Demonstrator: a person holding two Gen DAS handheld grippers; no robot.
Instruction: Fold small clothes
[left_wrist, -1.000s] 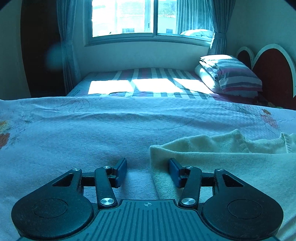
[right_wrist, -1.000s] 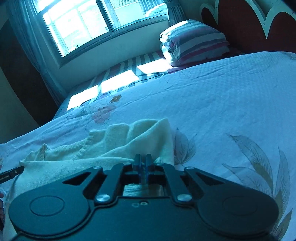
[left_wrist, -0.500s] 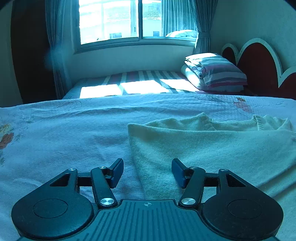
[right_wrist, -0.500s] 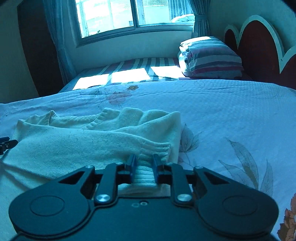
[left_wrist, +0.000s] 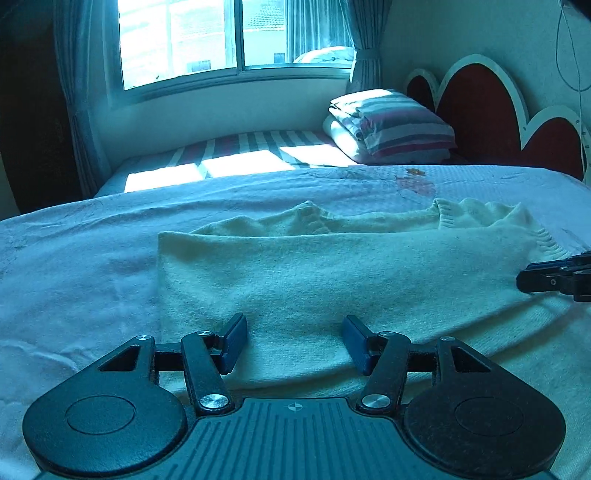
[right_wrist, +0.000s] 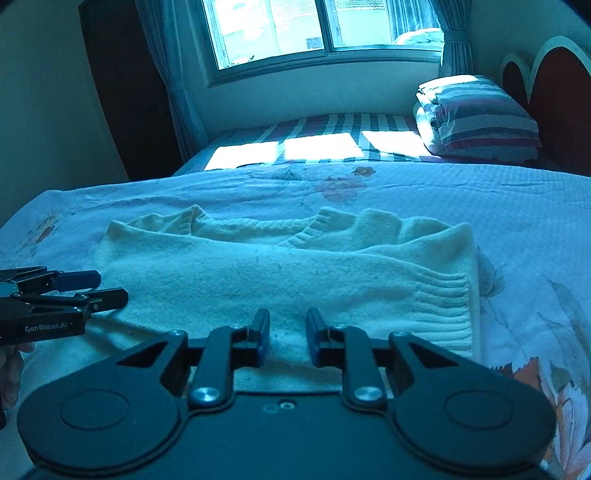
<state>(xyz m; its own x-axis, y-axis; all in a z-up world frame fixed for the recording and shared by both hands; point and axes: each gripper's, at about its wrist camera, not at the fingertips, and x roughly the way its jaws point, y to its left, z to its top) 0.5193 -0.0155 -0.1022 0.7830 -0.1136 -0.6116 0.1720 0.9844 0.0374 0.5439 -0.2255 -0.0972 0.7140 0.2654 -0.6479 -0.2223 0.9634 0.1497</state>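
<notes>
Our left gripper (left_wrist: 294, 339) gapes over the folded sweater (left_wrist: 332, 273); our right gripper (right_wrist: 287, 338), jaws just parted, seems free of the knit.

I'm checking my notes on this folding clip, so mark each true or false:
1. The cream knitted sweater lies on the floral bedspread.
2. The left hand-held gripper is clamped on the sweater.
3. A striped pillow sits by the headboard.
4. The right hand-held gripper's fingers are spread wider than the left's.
1. True: the cream knitted sweater lies folded on the floral bedspread.
2. False: the left hand-held gripper stands open above the fabric, gripping nothing.
3. True: the striped pillow rests by the red headboard.
4. False: the right hand-held gripper has the narrower gap, though its pads are apart.
</notes>
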